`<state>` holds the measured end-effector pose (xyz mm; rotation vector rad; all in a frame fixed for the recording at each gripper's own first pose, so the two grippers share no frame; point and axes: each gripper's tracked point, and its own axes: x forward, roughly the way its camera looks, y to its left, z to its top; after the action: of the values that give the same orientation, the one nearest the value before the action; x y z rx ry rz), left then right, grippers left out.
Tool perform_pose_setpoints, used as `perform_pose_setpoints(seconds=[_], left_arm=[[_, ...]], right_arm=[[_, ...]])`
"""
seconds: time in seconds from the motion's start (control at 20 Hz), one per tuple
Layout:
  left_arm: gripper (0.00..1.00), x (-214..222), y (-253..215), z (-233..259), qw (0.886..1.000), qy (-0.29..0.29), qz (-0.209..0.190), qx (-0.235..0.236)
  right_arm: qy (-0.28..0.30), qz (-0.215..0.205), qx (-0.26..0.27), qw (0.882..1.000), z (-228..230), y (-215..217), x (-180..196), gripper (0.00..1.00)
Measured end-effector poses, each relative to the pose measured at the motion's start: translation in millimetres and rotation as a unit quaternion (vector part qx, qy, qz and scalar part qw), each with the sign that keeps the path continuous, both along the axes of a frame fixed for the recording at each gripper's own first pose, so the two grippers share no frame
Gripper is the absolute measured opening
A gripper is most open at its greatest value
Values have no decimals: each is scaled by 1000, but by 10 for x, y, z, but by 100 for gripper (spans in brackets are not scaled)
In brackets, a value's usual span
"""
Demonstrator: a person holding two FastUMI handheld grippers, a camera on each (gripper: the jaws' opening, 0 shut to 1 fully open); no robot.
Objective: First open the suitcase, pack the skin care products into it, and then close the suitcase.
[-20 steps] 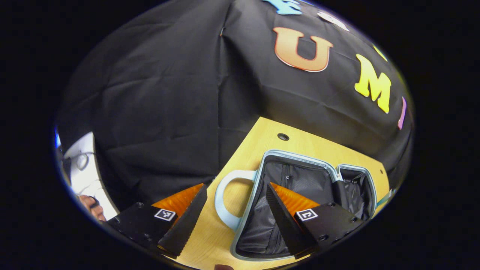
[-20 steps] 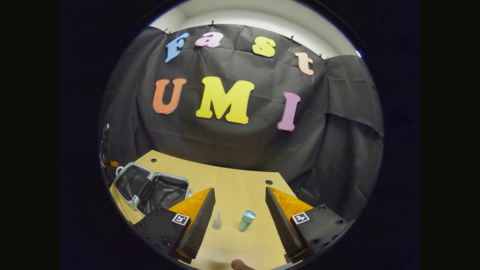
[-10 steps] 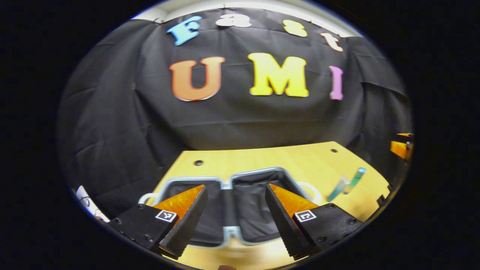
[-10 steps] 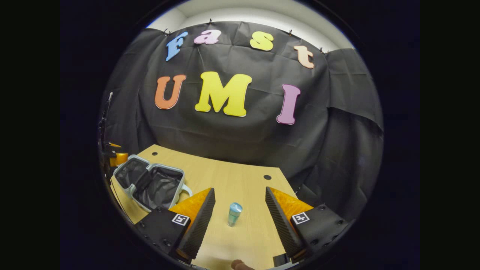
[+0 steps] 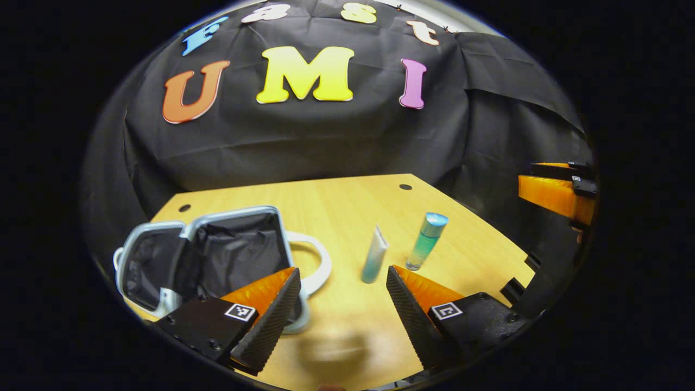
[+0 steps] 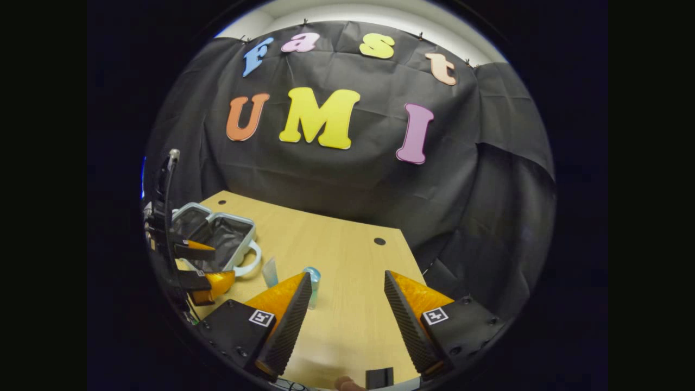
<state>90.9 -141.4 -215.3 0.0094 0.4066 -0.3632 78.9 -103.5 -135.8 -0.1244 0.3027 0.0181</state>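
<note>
A small pale-blue suitcase (image 5: 228, 213) lies open on the wooden table (image 5: 347, 201), its dark lining bare and a white handle (image 5: 320, 266) sticking out toward the products. Right of it stand a pale tube (image 5: 374, 254) and a teal bottle (image 5: 427, 240). My left gripper (image 5: 342, 288) is open, just short of the tube, which sits near its right finger. In the right gripper view the suitcase (image 6: 231, 218) is far left, with the left gripper (image 6: 221, 264) over its near edge. The tube (image 6: 270, 271) and bottle (image 6: 313, 274) stand by the left finger of my open right gripper (image 6: 347, 293).
Black cloth closes off the table's far and right sides. Two small round holes (image 5: 405, 187) (image 5: 184, 207) sit near the far edge. The right gripper (image 5: 548, 187) hangs past the table's right edge. Bare wood (image 6: 353, 271) lies ahead of the right gripper.
The left gripper has swung right, from over the open suitcase to facing the tube and bottle. The right gripper has drifted right, so the bottle now sits by its left finger.
</note>
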Motion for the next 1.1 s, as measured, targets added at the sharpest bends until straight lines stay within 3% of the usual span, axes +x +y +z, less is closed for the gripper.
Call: perform_pose_setpoints(seconds=[0.3, 0.5, 0.55, 0.6, 0.65, 0.7, 0.75, 0.8, 0.85, 0.9, 1.0, 1.05, 1.1], left_arm=[[100, 431, -477, -687, 999, 38, 3, 12], [96, 774, -588, -818, 999, 39, 14, 14], [90, 845, -598, -832, 999, 37, 18, 19], [73, 881, -617, -850, 999, 37, 19, 23], [46, 888, -645, -866, 999, 40, 15, 24], [40, 894, -688, -859, 999, 39, 8, 23], [51, 884, -710, -874, 999, 41, 3, 23], [50, 842, -723, -867, 999, 45, -3, 21], [41, 794, -735, -855, 999, 50, -7, 18], [48, 732, -755, -815, 998, 53, -11, 15], [47, 567, -708, -705, 998, 58, -16, 13], [40, 463, -673, -651, 998, 64, -19, 11], [40, 350, -638, -597, 997, 70, -23, 8]], right_arm=[[24, 1, -12, 1000, -289, -352, 148, 80], [38, 3, -22, 999, -468, -483, 234, 80], [43, 4, -21, 999, -510, -505, 243, 80], [48, 5, -18, 999, -557, -503, 245, 80], [52, 7, -17, 998, -583, -505, 264, 80], [56, 9, -13, 998, -616, -487, 265, 80], [60, 11, -7, 998, -647, -469, 278, 80], [65, 14, -1, 998, -683, -433, 297, 80], [70, 15, 3, 997, -729, -396, 328, 80], [74, 19, 10, 997, -777, -340, 363, 80], [85, 25, 25, 996, -878, -212, 424, 80], [91, 27, 35, 995, -920, -132, 466, 80], [95, 30, 45, 994, -984, -48, 502, 80]])
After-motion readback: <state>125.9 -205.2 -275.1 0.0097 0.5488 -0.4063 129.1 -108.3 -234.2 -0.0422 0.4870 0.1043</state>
